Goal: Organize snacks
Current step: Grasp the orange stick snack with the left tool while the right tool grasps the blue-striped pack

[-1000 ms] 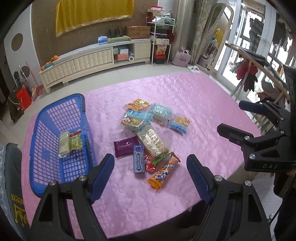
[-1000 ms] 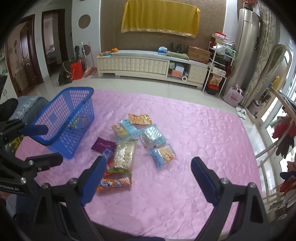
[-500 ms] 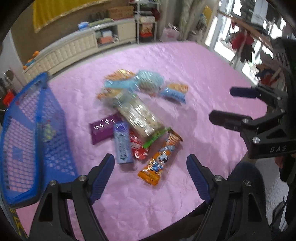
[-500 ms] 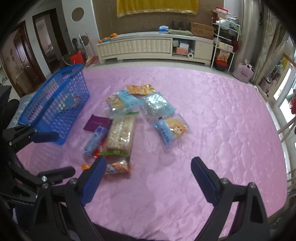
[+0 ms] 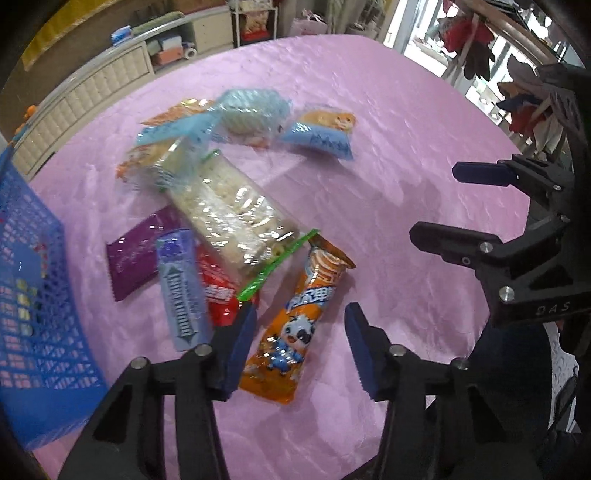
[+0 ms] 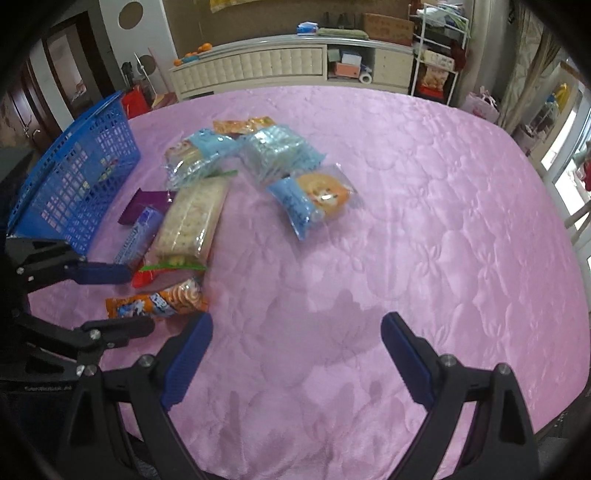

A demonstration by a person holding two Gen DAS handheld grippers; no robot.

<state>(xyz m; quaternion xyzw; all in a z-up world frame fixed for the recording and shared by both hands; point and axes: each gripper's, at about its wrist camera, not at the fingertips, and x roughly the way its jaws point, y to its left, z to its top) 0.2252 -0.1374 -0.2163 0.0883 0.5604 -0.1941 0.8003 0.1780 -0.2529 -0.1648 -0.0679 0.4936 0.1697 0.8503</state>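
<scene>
"DAS" on right hand-held gripper

A home living room: a long cream sideboard against the wall, a yellow wall hanging, a white wire shelf rack, curtains, and a worktop under a pink quilted cover.

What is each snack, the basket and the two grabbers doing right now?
Left gripper: closing, orange packet between its jaws, not pinched yet.
Right gripper: open, nothing between its jaws.
Orange packet: lying flat on the cloth.
Cracker pack: sealed, lying on other snacks.
Blue gum pack: flat, partly over the red packet.
Basket: upright, something small inside.
</scene>
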